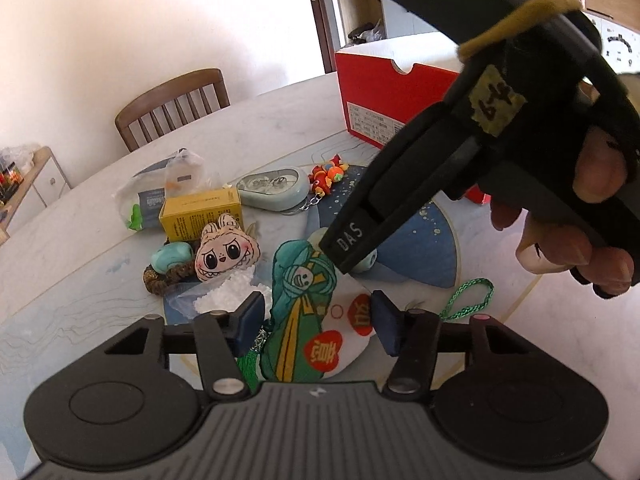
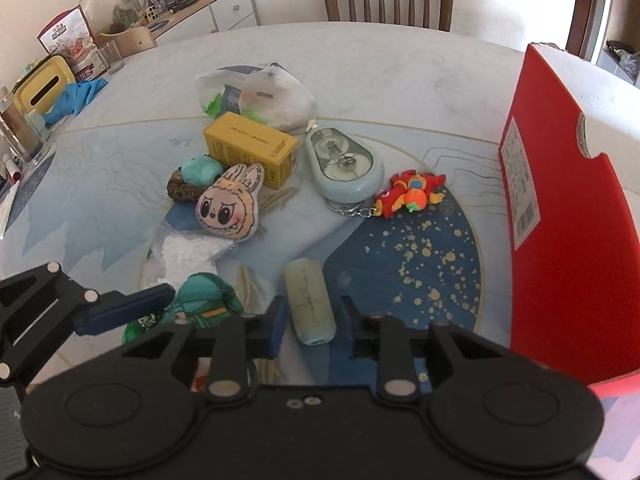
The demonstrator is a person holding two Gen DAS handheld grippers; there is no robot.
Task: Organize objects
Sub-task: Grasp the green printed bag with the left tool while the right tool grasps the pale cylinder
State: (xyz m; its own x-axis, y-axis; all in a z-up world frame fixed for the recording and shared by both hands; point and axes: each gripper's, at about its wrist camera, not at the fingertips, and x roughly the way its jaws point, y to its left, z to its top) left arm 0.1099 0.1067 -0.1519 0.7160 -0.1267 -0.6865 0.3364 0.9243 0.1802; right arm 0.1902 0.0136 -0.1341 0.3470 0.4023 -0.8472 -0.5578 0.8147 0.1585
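My left gripper (image 1: pixel 318 326) is open, its jaws on either side of a flat green embroidered charm (image 1: pixel 304 320) lying on the table. My right gripper (image 2: pixel 314 316) is open around a pale green cylinder (image 2: pixel 311 304) that lies on the blue mat; in the left wrist view the right gripper (image 1: pixel 352 248) hovers just beyond the charm. A red shoebox (image 2: pixel 568 216) stands open at the right. The left gripper's blue finger (image 2: pixel 128 308) shows at the lower left of the right wrist view.
Scattered on the table are a yellow box (image 2: pixel 250 148), a bunny-face plush (image 2: pixel 232 206), a grey-blue tape dispenser (image 2: pixel 344 164), a red dragon keychain (image 2: pixel 408 194), a plastic bag (image 2: pixel 256 96) and a turquoise item (image 2: pixel 200 170). A wooden chair (image 2: pixel 388 0) stands behind.
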